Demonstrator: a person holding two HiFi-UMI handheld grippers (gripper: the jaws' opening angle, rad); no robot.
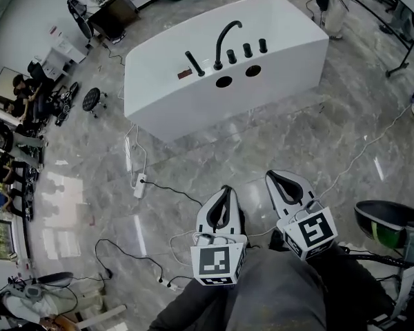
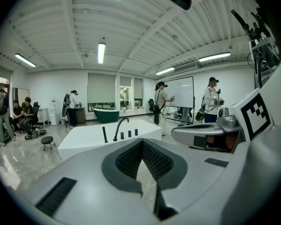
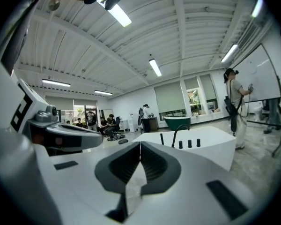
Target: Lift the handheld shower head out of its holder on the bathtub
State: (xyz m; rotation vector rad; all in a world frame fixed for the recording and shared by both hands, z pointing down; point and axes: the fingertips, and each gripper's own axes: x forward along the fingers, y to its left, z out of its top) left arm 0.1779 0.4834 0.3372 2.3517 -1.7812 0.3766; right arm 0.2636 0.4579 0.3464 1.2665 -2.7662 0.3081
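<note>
Two grippers are in my hands, low in the head view near the bottom middle. My left gripper [image 1: 225, 189] has its jaws pressed together, with nothing between them. My right gripper [image 1: 279, 176] is just beside it, to the right in the picture. Its jaws are pressed together too, with nothing in them.

Both point up the picture at the white bathtub [image 1: 186, 112]. The tub sits in the upper middle, well apart from my grippers, with shiny grey floor [image 1: 262, 143] in between.

The handheld shower head [image 1: 194, 63] is a thin black stick. It stands up from the flat top of the tub, just left of the tall curved black tap [image 1: 227, 38]. Right of the tap are three small black knobs [image 1: 248, 49] in a row.

In the left gripper view the shower head [image 2: 104, 134] stands upright, above and left of my closed jaws. A white power strip [image 1: 139, 183] with cords lies on the floor, left of my grippers. Some people [image 1: 21, 95] sit at the left edge.
</note>
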